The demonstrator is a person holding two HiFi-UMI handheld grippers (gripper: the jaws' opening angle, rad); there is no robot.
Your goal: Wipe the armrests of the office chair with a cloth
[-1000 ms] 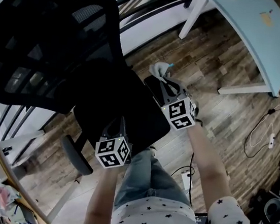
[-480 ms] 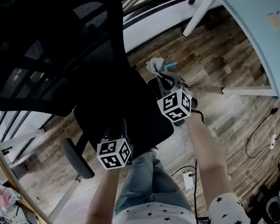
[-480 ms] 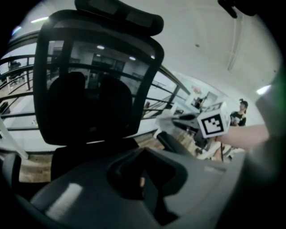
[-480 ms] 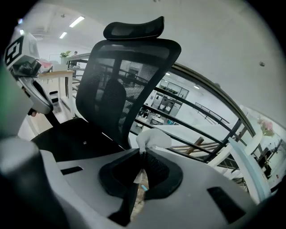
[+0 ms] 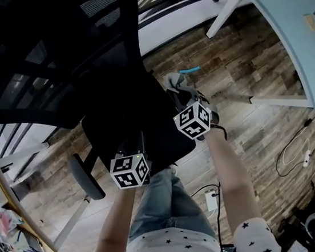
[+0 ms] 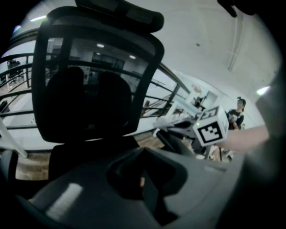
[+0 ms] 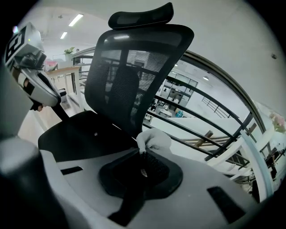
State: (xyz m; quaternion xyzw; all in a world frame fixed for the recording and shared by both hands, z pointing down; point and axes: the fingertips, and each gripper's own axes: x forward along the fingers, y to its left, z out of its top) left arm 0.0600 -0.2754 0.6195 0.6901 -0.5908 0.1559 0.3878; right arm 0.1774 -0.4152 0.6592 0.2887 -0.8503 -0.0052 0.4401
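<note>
A black office chair (image 5: 58,46) with a mesh back fills the left of the head view. My right gripper (image 5: 180,92) is over its right armrest (image 5: 172,100), shut on a pale grey cloth (image 5: 177,80) that bunches at the jaw tips. In the right gripper view the cloth (image 7: 154,140) sits just past the closed jaws of that gripper (image 7: 142,156), beside the seat (image 7: 85,134). My left gripper (image 5: 137,142) hovers over the front of the seat, jaws together and holding nothing. The left armrest (image 5: 85,176) lies below and to its left.
A light blue desk (image 5: 296,37) on white legs stands at the upper right. Cables (image 5: 298,152) and a power strip (image 5: 211,200) lie on the wood floor. A dark railing (image 7: 210,112) runs behind the chair. The person's legs are close under the seat front.
My right gripper has shifted a little left and toward the chair back along the right armrest, taking the cloth with it. The left gripper has barely moved.
</note>
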